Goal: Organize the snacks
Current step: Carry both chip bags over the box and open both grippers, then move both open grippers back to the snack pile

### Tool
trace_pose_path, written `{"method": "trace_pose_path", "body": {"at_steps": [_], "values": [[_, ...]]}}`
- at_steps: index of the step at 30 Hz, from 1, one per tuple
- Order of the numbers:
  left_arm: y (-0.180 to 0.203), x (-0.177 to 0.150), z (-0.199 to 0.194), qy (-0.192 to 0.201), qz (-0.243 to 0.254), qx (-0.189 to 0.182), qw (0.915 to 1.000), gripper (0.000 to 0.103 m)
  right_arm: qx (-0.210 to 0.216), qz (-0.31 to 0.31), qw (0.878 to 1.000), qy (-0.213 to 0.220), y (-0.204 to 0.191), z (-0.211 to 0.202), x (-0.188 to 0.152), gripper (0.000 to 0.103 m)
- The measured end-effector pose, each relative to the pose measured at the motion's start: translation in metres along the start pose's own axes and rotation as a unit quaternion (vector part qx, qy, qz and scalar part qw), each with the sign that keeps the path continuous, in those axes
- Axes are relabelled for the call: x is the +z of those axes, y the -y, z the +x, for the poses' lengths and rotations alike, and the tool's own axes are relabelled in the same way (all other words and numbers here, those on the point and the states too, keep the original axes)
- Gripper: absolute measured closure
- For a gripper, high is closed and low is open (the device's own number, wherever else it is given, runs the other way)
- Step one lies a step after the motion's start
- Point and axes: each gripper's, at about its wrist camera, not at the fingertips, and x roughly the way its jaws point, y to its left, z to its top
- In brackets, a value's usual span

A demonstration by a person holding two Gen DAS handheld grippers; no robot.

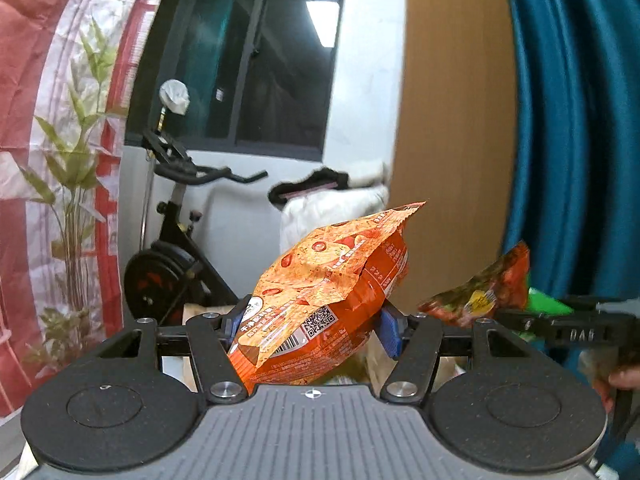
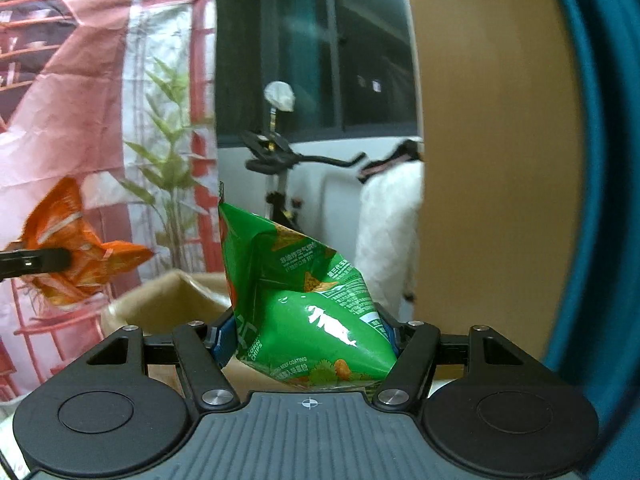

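Observation:
In the left wrist view, my left gripper [image 1: 312,328] is shut on an orange snack bag [image 1: 328,276], its blue pads [image 1: 390,334] pressing both sides. The bag sticks up and tilts right. At the right edge, the right gripper [image 1: 532,322] carries a bag with a red and green face [image 1: 480,292]. In the right wrist view, my right gripper [image 2: 306,336] is shut on a green corn chips bag [image 2: 304,292], held upright. At far left there, the orange bag [image 2: 68,256] hangs in the left gripper's black finger [image 2: 36,260]. Both bags are up in the air.
An open brown cardboard box [image 2: 160,304] lies below and ahead of the grippers. A wooden panel [image 2: 492,160] and a teal curtain [image 1: 572,140] stand close on the right. An exercise bike [image 1: 172,240] and a printed cloth backdrop [image 1: 60,160] are behind. A hand [image 1: 624,380] shows at the right edge.

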Motion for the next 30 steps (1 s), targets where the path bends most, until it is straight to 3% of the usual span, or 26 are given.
{"method": "trace_pose_path", "body": {"at_steps": [6, 13, 17, 19, 23, 30], "values": [[-0.02, 0.013, 0.064, -0.014, -0.053, 0.016, 0.9984, 0.039, 0.035, -0.04, 0.999, 0.007, -0.024, 0.073, 0.021, 0.041], [-0.043, -0.002, 0.12, -0.059, -0.091, 0.032, 0.9935, 0.037, 0.029, -0.062, 0.997, -0.031, -0.049, 0.147, 0.007, 0.04], [-0.054, -0.015, 0.131, -0.086, -0.107, 0.036, 0.9898, 0.028, 0.01, -0.077, 0.996, -0.05, -0.057, 0.17, -0.008, 0.029], [-0.058, -0.017, 0.128, -0.084, -0.107, 0.033, 0.9901, 0.022, 0.016, -0.079, 0.995, -0.059, -0.058, 0.17, -0.015, 0.02], [-0.061, -0.017, 0.118, -0.082, -0.092, 0.041, 0.9915, 0.022, 0.015, -0.092, 0.994, -0.053, -0.06, 0.159, -0.021, 0.014], [-0.051, -0.011, 0.088, -0.08, -0.073, 0.043, 0.9932, 0.022, 0.019, -0.085, 0.995, -0.049, -0.057, 0.121, -0.021, 0.014]]}}
